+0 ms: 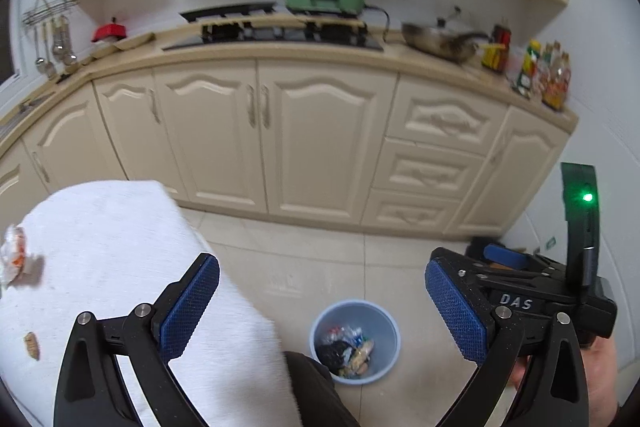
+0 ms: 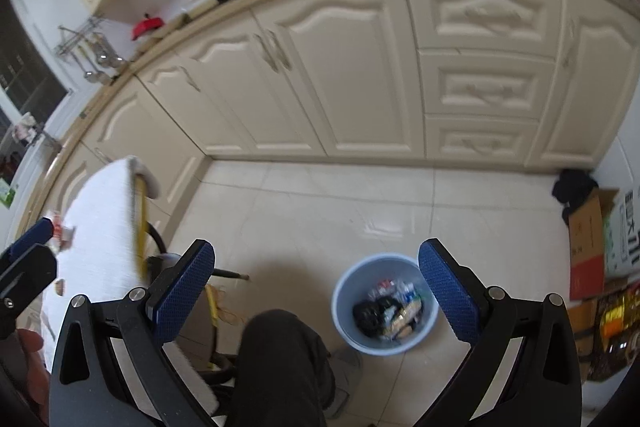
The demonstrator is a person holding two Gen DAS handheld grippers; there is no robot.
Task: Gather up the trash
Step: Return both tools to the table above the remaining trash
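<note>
In the left wrist view, the left tool (image 1: 322,307) stood spread to its widest, nothing between its blue pads. Below the gap sat a pale blue bin (image 1: 355,341) on the tiled floor (image 1: 304,251), holding mixed trash (image 1: 348,349): dark scrap, clear wrappers, brownish bits. To its left lay a white-clothed counter (image 1: 120,247), carrying a crumpled wrapper (image 1: 14,253) at the far-left edge and a small brown scrap (image 1: 32,345) nearer the camera. The right tool (image 1: 516,269) showed at right, a green light lit on it, a hand (image 1: 600,383) under it. Cream cabinets (image 1: 280,135) ran behind; the picture was somewhat blurred.

In the right wrist view, the right tool (image 2: 316,293) was likewise fully apart and empty. The bin (image 2: 348,323) lay just inside its right finger, trash (image 2: 390,313) in the bottom. A dark-trousered leg (image 2: 280,367) sat between the fingers. The clothed counter (image 2: 104,219) lay left, the wrapper (image 2: 60,231) on it near the left tool's tip. Cardboard boxes (image 2: 592,247) stood at right.
</note>
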